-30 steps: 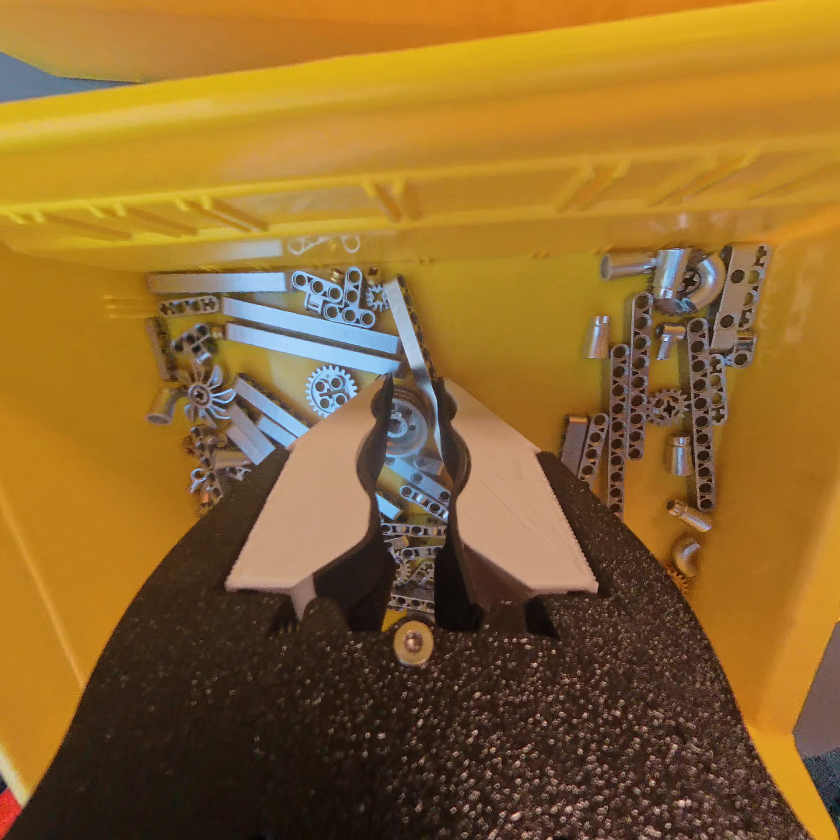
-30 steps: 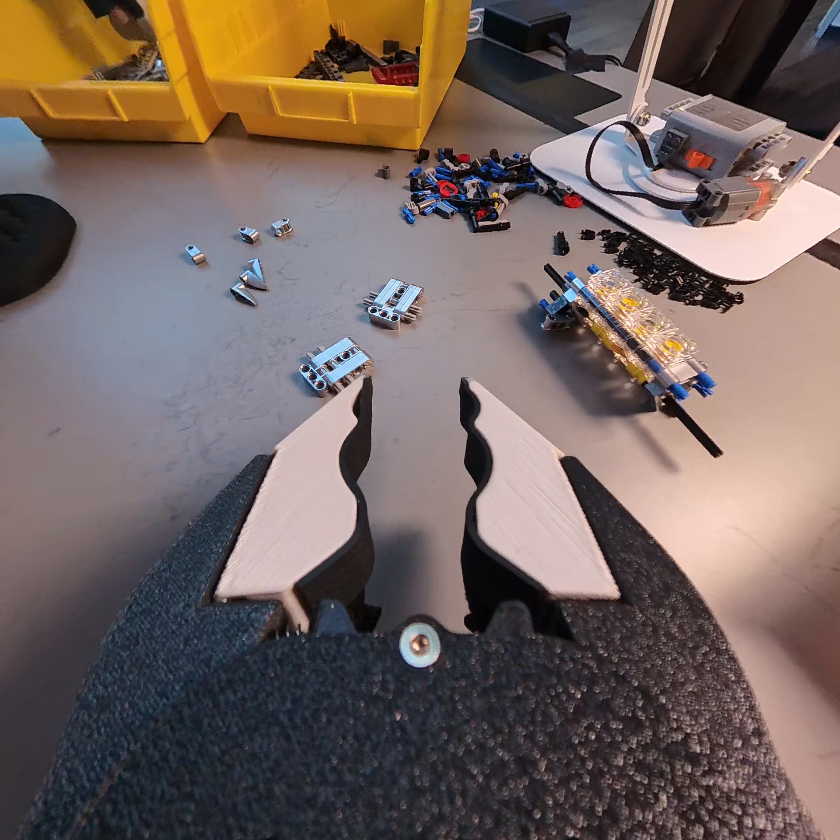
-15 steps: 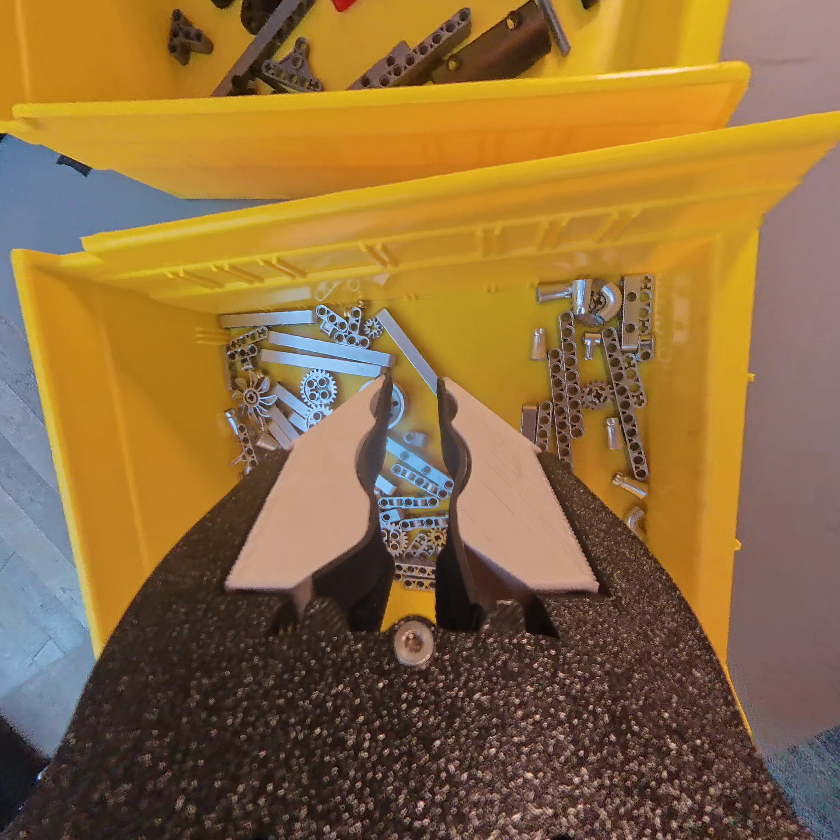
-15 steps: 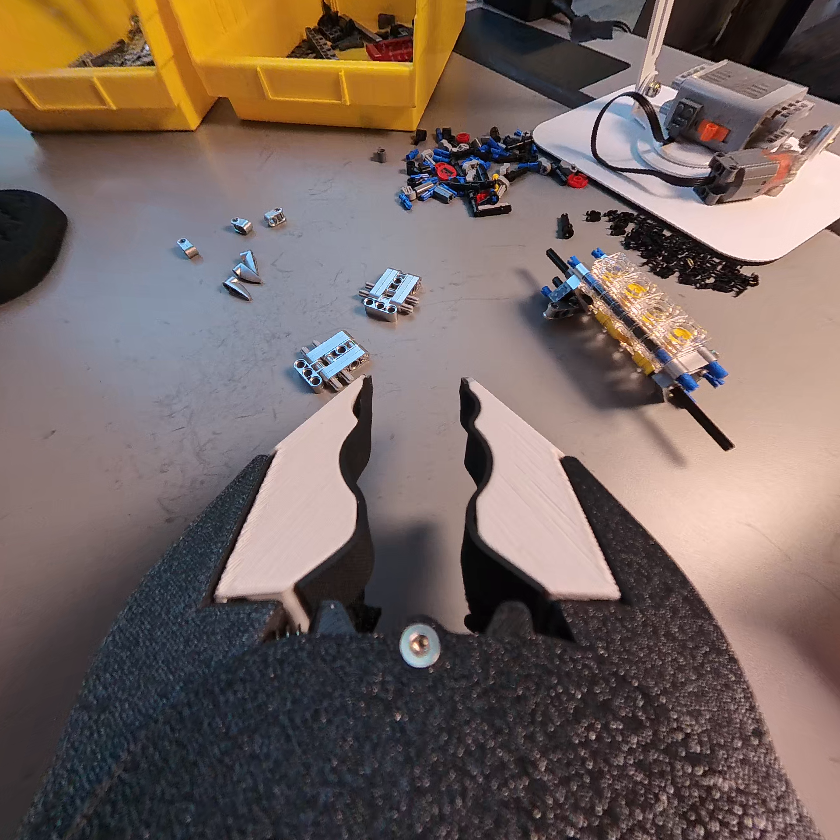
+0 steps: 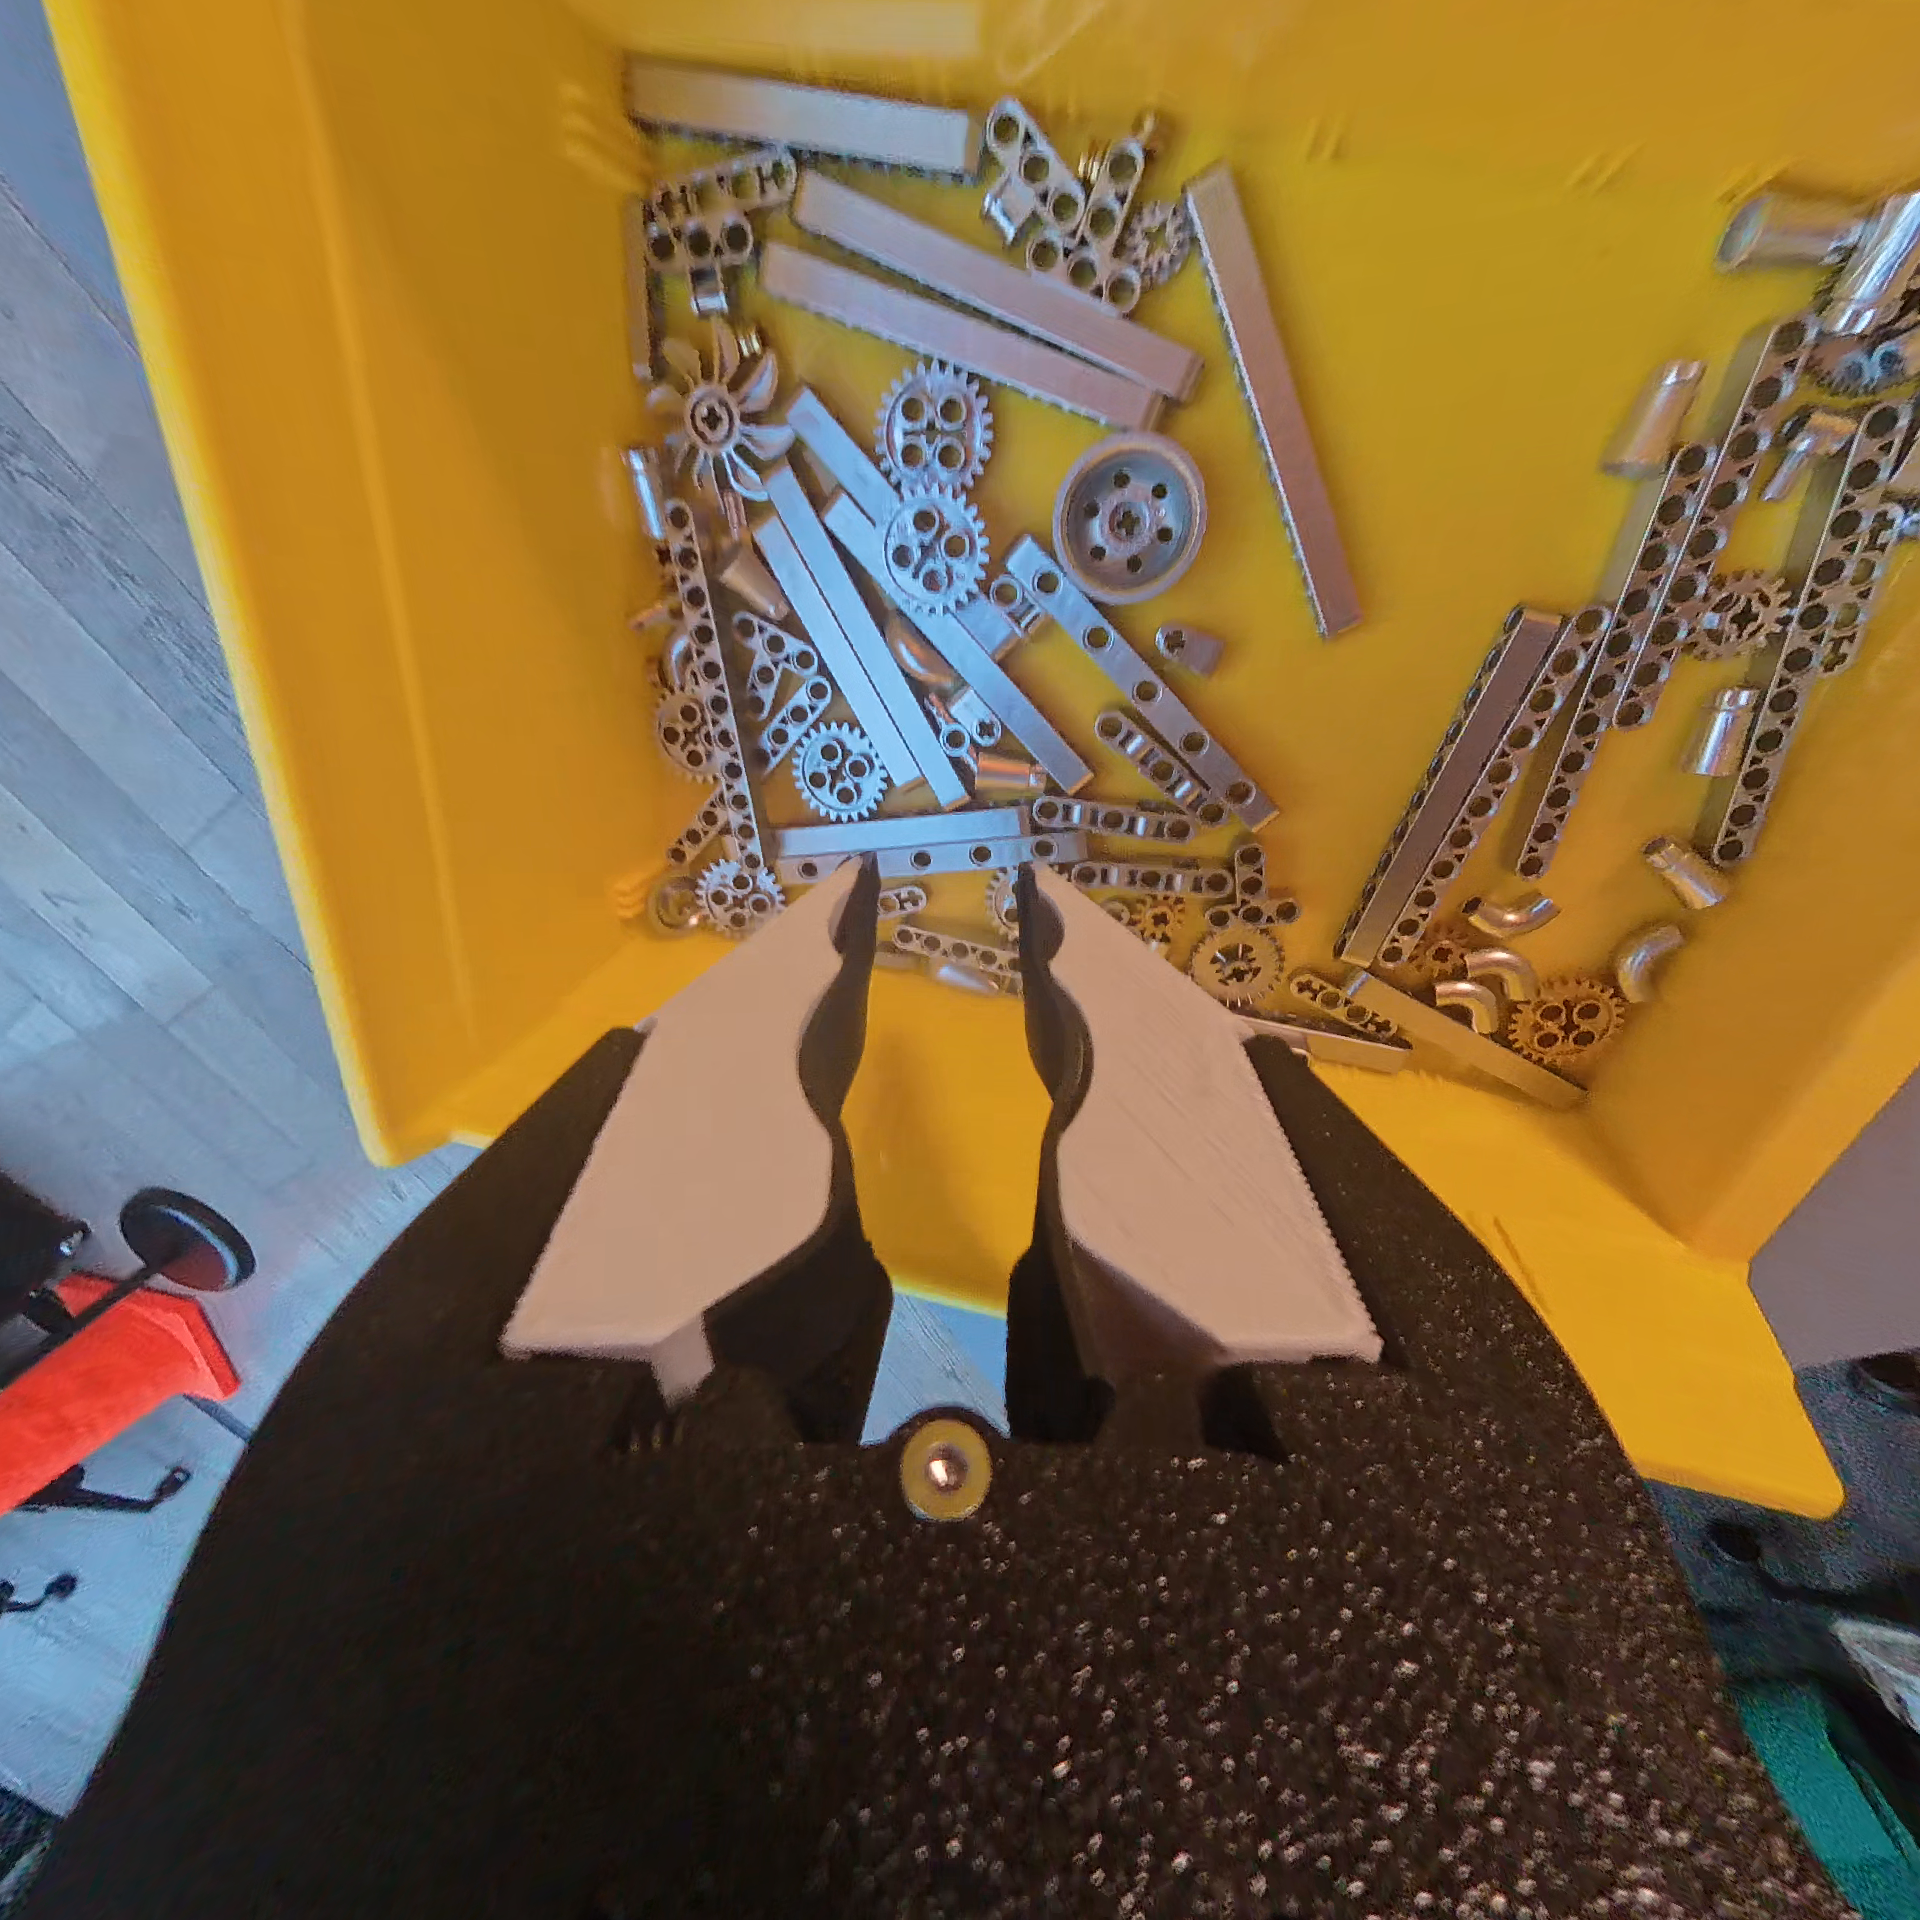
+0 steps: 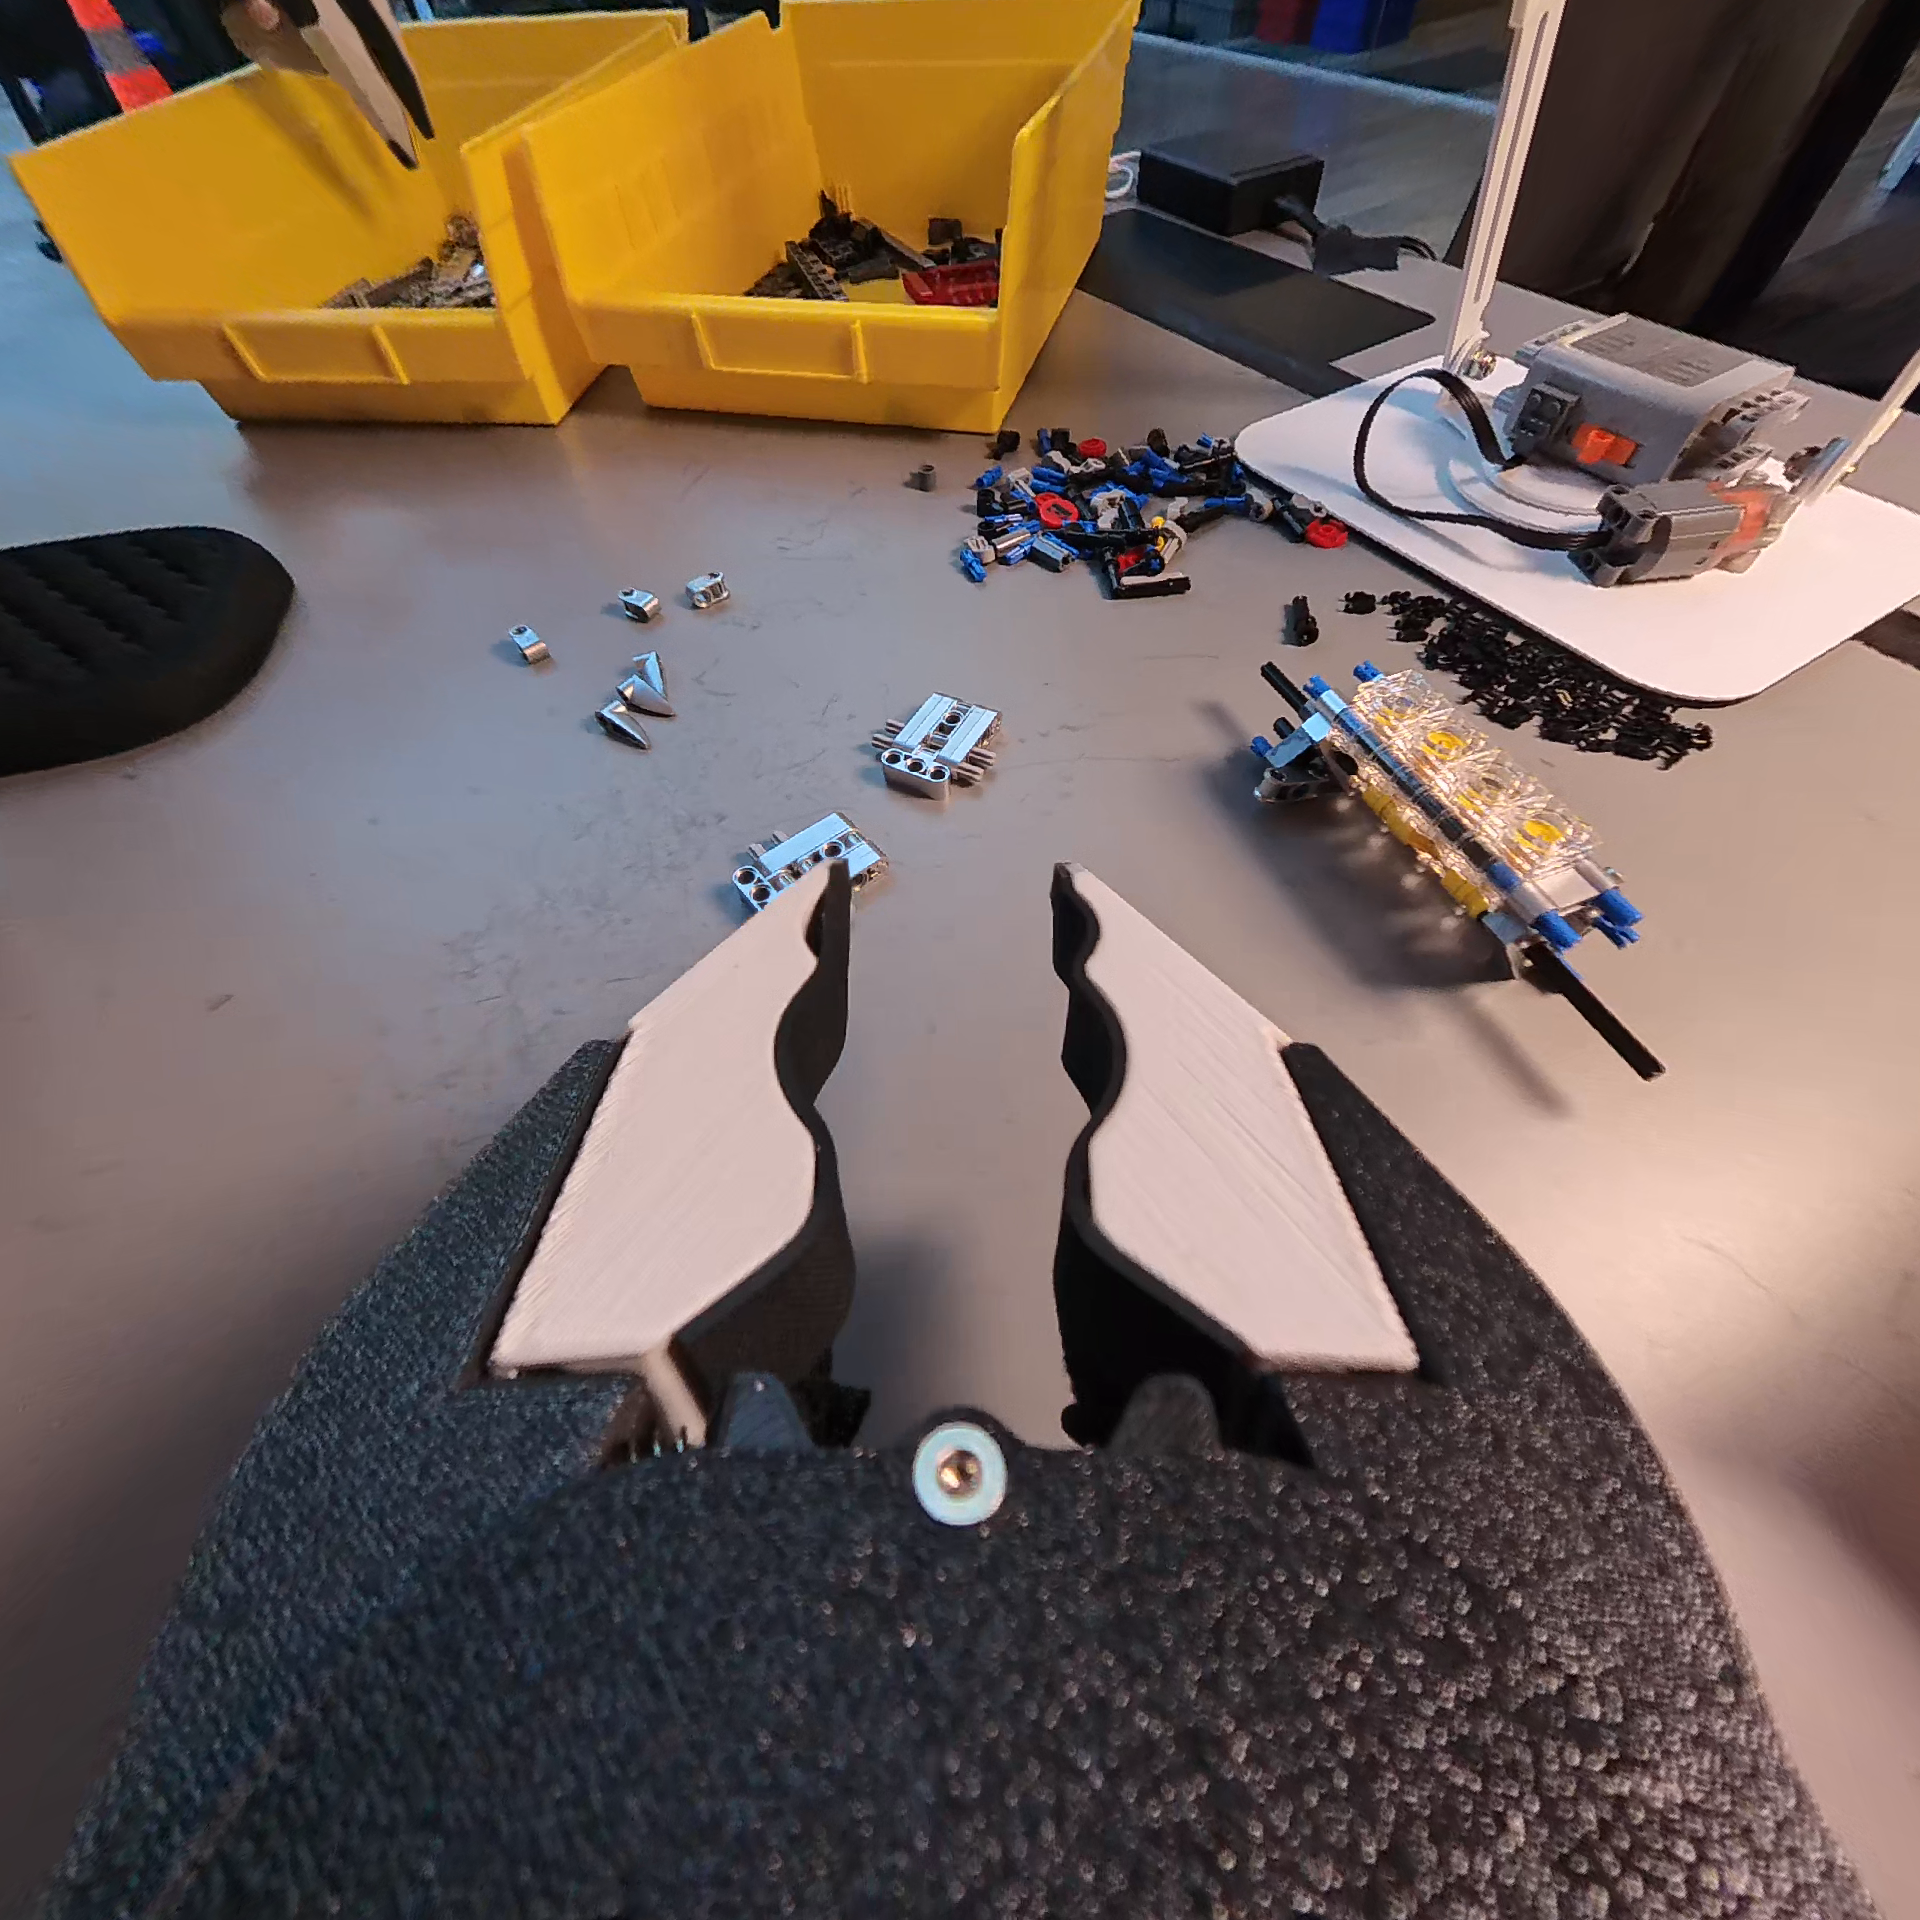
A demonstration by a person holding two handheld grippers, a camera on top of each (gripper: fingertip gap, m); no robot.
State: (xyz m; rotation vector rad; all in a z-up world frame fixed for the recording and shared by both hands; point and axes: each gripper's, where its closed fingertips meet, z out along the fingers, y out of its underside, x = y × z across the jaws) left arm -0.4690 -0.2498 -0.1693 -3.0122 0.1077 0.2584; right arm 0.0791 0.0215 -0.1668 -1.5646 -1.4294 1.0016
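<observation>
Left gripper (image 5: 940, 883), jaws parted and empty, hovers over the yellow bin (image 5: 343, 540) of tangled grey beams and gears (image 5: 935, 540), where closing may snag several; right gripper (image 6: 951, 883), released, hangs near a grey beam assembly (image 6: 805, 862).

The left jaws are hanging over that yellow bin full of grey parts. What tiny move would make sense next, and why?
Probably lower the left gripper straight down: it is open and empty, above the pile of grey beams and gears in the yellow bin, touching nothing.
</observation>
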